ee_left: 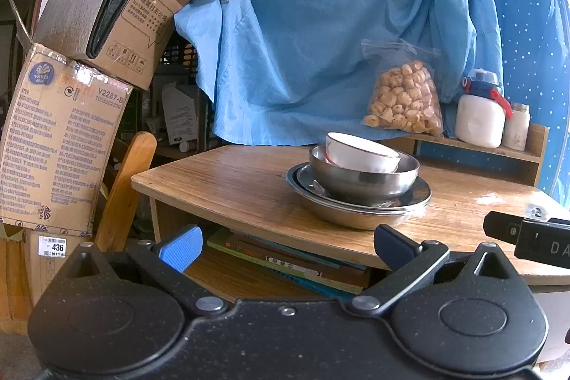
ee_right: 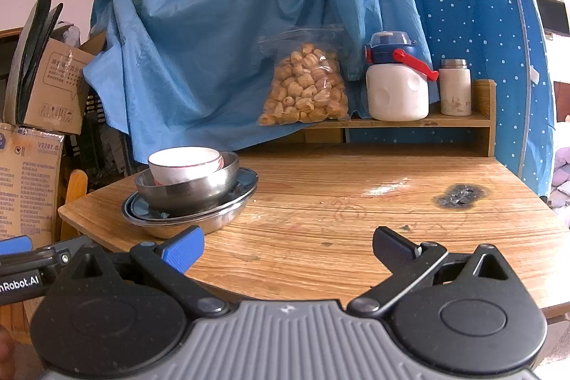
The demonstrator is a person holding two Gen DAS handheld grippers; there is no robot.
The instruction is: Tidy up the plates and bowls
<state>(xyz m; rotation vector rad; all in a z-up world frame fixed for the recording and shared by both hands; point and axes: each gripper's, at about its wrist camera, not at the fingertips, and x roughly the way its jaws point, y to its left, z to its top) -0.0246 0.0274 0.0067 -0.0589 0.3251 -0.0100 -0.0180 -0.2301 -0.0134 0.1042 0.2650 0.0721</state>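
A stack of dishes stands on the wooden table [ee_left: 228,180]: a white bowl with a red rim line [ee_left: 359,154] tilted inside a steel bowl [ee_left: 363,180], on steel plates [ee_left: 356,212]. In the right wrist view the white bowl [ee_right: 183,164], the steel bowl [ee_right: 188,189] and the plates [ee_right: 192,218] sit at the table's [ee_right: 356,202] left part. My left gripper [ee_left: 286,246] is open and empty, short of the table's front edge, before the stack. My right gripper [ee_right: 286,246] is open and empty over the front edge, right of the stack.
A bag of snacks [ee_right: 306,88], a white jug with a blue lid [ee_right: 397,84] and a small flask [ee_right: 455,88] stand on a low back shelf [ee_right: 427,121]. Blue cloth [ee_left: 320,24] hangs behind. Cardboard boxes [ee_left: 60,138] and a chair [ee_left: 124,187] stand left. Books [ee_left: 285,262] lie under the tabletop.
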